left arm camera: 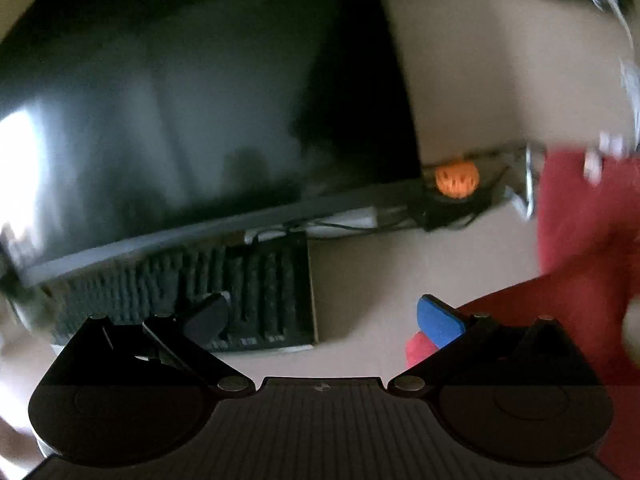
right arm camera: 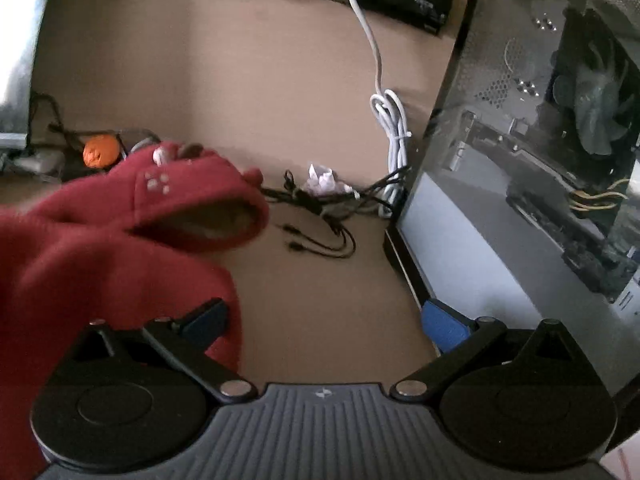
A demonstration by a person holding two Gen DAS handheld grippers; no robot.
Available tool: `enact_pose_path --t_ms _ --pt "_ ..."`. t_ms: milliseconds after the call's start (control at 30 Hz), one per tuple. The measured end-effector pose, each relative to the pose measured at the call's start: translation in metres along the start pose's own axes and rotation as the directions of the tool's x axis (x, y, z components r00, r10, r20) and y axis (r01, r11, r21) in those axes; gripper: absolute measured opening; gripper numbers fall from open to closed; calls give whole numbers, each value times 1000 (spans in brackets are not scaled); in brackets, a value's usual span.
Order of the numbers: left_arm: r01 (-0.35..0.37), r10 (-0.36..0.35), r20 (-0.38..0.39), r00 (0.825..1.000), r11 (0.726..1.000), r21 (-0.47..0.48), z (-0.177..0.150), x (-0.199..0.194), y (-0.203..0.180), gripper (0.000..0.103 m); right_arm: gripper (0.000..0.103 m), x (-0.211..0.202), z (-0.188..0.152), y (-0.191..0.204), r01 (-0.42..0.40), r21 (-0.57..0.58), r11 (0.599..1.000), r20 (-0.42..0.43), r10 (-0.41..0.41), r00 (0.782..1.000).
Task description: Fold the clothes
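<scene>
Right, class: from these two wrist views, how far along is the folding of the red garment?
Done: nothing that shows. The red garment lies bunched on the desk, its opening gaping, with no flat fold visible.
In hand: nothing. The left gripper and right gripper are both open, with cloth beside or under one finger of each, not clamped.
Left: grasp it, spread it flat, then make every fold.

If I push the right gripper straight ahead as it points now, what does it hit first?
Probably bare desk: the right gripper is open with nothing between its fingers. The black cables lie further along; the red garment sits left. Depth is uncertain.
</scene>
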State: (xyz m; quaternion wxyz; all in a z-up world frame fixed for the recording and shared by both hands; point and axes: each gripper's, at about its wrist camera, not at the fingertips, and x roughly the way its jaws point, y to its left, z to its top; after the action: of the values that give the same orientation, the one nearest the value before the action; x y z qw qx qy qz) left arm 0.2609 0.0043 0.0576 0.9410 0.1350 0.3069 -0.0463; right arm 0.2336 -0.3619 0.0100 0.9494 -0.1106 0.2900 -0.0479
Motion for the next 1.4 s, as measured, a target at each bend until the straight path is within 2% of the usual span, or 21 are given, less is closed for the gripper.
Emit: enact_pose_path --t_ms 67,133,167,200,233,267,300,333,367,400,500,533,633,733,800,933,1000,1067,1167,1233,1400 --pt "91 -91 14 996 994 -57 0 -9 6 103 103 -8 4 -10 -59 21 998 10 59 998" --pt "182 -179 34 983 977 -113 0 -18 12 103 103 -12 14 -20 -184 98 978 31 182 983" --pt "227 -223 45 974 964 -140 -1 -23 15 103 103 -15 19 -26 -272 162 949 42 269 962" --pt "271 -265 58 962 948 -166 -1 -27 19 103 103 -17 24 -31 -361 224 905 60 357 932" --pt "316 -308 72 949 929 -191 -1 -31 21 103 103 -18 28 -32 -453 282 846 86 448 890" --pt "375 -366 82 927 906 -198 -3 -31 16 103 103 -18 32 -31 -527 329 784 113 521 846" --pt "432 -422 93 902 879 -205 -5 -30 12 103 103 -16 32 -23 -570 353 742 123 567 815" --pt "469 -457 108 883 858 -211 -4 -29 6 103 103 -11 31 -10 -586 354 729 113 589 800" --pt "493 -479 115 870 843 -215 -5 -23 -4 103 103 -4 27 3 -577 338 744 94 584 807" --pt "492 -479 111 871 844 -214 -4 -18 -12 103 103 5 20 18 -551 316 772 69 561 825" --pt "386 -383 59 922 892 -237 -11 21 -29 103 103 33 -2 58 -478 253 842 2 493 870" --pt "372 -374 44 926 890 -264 -15 31 -30 103 103 41 -11 63 -470 249 847 -12 488 873" --pt "325 -346 -1 938 883 -339 -28 61 -33 103 103 44 -22 63 -489 238 839 18 499 866" --pt "311 -318 19 948 911 -269 -36 64 -43 103 103 47 -25 56 -517 271 812 47 526 849" --pt "287 -291 17 957 930 -229 -37 65 -52 103 103 46 -28 56 -521 281 806 67 525 849" --pt "250 -251 17 968 948 -195 -36 62 -61 103 103 39 -30 56 -518 287 806 82 519 851" --pt "243 -243 21 970 951 -194 -37 59 -60 103 103 40 -27 57 -514 284 809 57 521 852" --pt "235 -235 22 972 953 -190 -38 57 -60 103 103 38 -22 61 -499 264 825 -6 519 855" --pt "228 -228 23 973 956 -186 -38 55 -59 103 103 35 -14 73 -477 160 864 -100 495 863" --pt "229 -228 26 973 955 -187 -39 55 -59 103 103 38 -13 77 -473 128 872 -111 487 866" --pt "233 -231 33 972 953 -192 -40 55 -57 103 103 35 -21 76 -468 141 872 -91 482 871"
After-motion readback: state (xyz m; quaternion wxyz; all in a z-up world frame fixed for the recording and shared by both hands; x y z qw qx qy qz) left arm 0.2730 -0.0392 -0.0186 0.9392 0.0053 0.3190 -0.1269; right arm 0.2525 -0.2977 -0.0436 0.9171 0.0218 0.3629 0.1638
